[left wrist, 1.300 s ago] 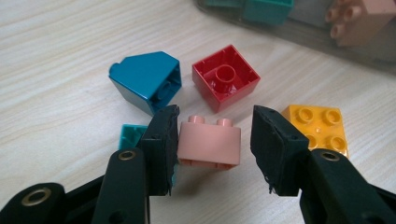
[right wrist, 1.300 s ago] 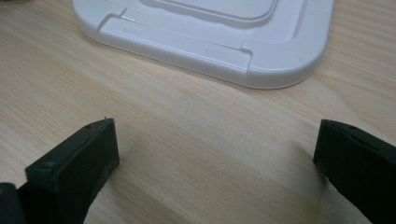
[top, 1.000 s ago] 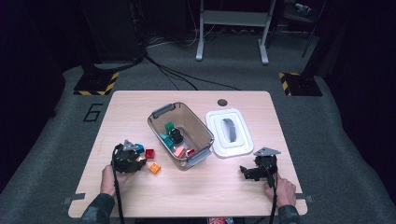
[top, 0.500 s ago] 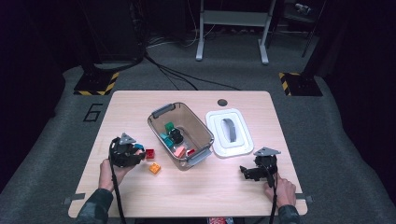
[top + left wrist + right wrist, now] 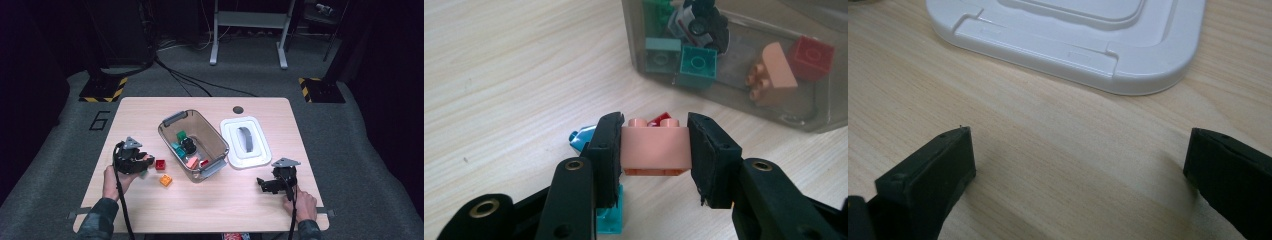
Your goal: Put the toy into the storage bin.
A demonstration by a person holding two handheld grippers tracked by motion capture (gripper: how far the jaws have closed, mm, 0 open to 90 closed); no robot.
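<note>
Your left gripper (image 5: pixel 654 150) holds a salmon-pink brick (image 5: pixel 655 149) squarely between its two black pads, studs facing up, with each pad pressed flat against one side of the brick. In the high view, this gripper (image 5: pixel 141 161) sits near the table's left front, just left of the clear plastic bin (image 5: pixel 194 145). Below and behind the held brick lie a turquoise piece (image 5: pixel 610 220) and a red brick (image 5: pixel 659 119), both on the wooden table (image 5: pixel 499 75); an orange brick (image 5: pixel 166 180) rests just beside the red brick (image 5: pixel 160 164) in the high view. Inside the bin (image 5: pixel 724 95) you can see a green brick (image 5: pixel 697 64), a pale teal brick (image 5: pixel 662 54), a toy car (image 5: pixel 699 20), a second salmon-pink piece (image 5: pixel 772 70) and a dark red brick (image 5: pixel 811 56). Your right gripper (image 5: pixel 1078 165) stands with its jaws wide apart and nothing between them, low over bare wood, near the white lid (image 5: pixel 1073 35). That lid (image 5: pixel 245 142) lies flat just right of the bin, handle up.
</note>
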